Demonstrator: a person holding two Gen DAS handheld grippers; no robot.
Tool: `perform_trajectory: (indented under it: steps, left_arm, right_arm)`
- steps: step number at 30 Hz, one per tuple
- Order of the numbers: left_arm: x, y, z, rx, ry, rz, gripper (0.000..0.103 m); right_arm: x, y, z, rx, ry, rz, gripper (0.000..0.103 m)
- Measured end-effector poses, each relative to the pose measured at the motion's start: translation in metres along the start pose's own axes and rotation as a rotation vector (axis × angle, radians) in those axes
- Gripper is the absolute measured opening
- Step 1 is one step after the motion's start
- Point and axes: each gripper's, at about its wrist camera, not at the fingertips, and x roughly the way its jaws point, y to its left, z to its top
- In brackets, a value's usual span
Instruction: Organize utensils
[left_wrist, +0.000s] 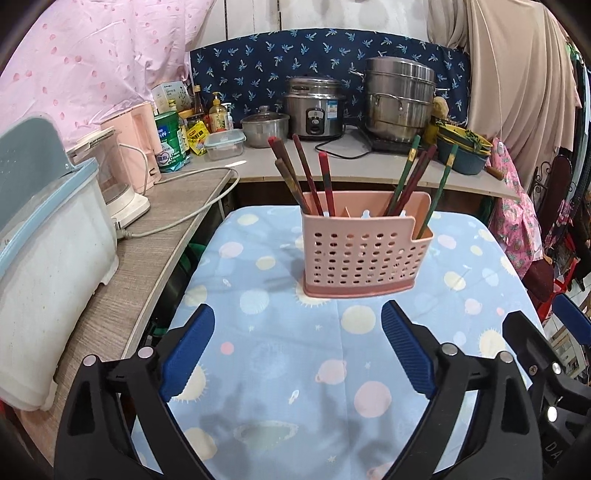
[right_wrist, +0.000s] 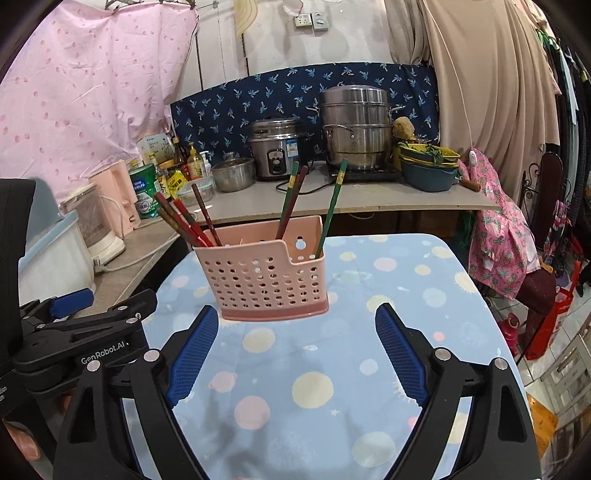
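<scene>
A pink perforated utensil holder (left_wrist: 364, 251) stands upright on the blue planet-print table (left_wrist: 280, 354); it also shows in the right wrist view (right_wrist: 269, 275). Red-brown chopsticks (left_wrist: 306, 177) lean in its left compartment, green and brown chopsticks (left_wrist: 421, 177) in its right. In the right wrist view the red ones (right_wrist: 188, 221) are at left and the green ones (right_wrist: 332, 206) at right. My left gripper (left_wrist: 297, 321) is open and empty, just short of the holder. My right gripper (right_wrist: 297, 321) is open and empty, also just short of it. The left gripper's body (right_wrist: 85, 332) shows at the right view's left edge.
A wooden counter (left_wrist: 155, 251) at left carries a white dish rack (left_wrist: 48, 266), a kettle (left_wrist: 118, 184) and a cable. The back counter holds a rice cooker (left_wrist: 316, 109), a steel steamer (left_wrist: 399, 99), a small pot (left_wrist: 264, 129), bottles and stacked bowls (left_wrist: 463, 147). Clothes hang at right.
</scene>
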Motion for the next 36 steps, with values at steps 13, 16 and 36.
perform_trajectory:
  steps: [13, 16, 36]
  left_arm:
    - [0.003, -0.003, -0.027, 0.005, 0.058, 0.011, 0.095]
    - [0.003, -0.004, -0.031, 0.008, 0.06, 0.02, 0.095]
    - [0.002, -0.004, -0.04, 0.015, 0.073, 0.051, 0.095]
  right_arm:
    - [-0.001, -0.012, -0.019, 0.033, 0.05, -0.023, 0.097]
    - [0.0, -0.011, -0.023, 0.026, 0.052, -0.033, 0.097]
    - [0.008, -0.007, -0.041, 0.008, 0.103, -0.043, 0.097]
